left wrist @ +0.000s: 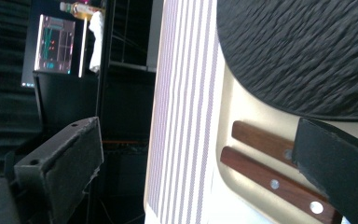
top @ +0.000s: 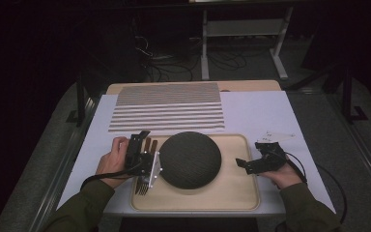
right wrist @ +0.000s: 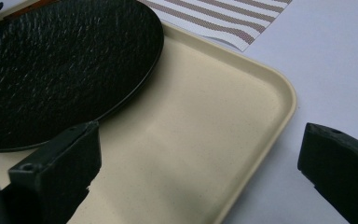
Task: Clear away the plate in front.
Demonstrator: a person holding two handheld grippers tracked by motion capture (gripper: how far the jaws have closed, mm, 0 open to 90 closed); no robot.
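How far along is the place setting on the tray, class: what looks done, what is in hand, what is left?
Done: the black plate sits on the cream tray, and two wooden-handled pieces of cutlery lie beside it, forks by the tines.

In hand: nothing. The left gripper stands open over the handles; the right gripper is open over the tray's right side.

Left: that right side is bare, and the striped cloth lies flat behind the tray.

The room is dark, with light falling mainly on the white rectangular table top (top: pixel 270 116), which sits over a pale wooden board (top: pixel 251 85) showing at its far edge. Grey speckled carpet floor (top: pixel 357 145) runs along both sides. Beyond stands a white metal desk frame (top: pixel 244 34) with tangled black cables (top: pixel 174 60) under it (some trail across the floor). A lit glowing monitor screen (left wrist: pixel 56 44) stands against black ribbed wall panels (left wrist: pixel 4 56).
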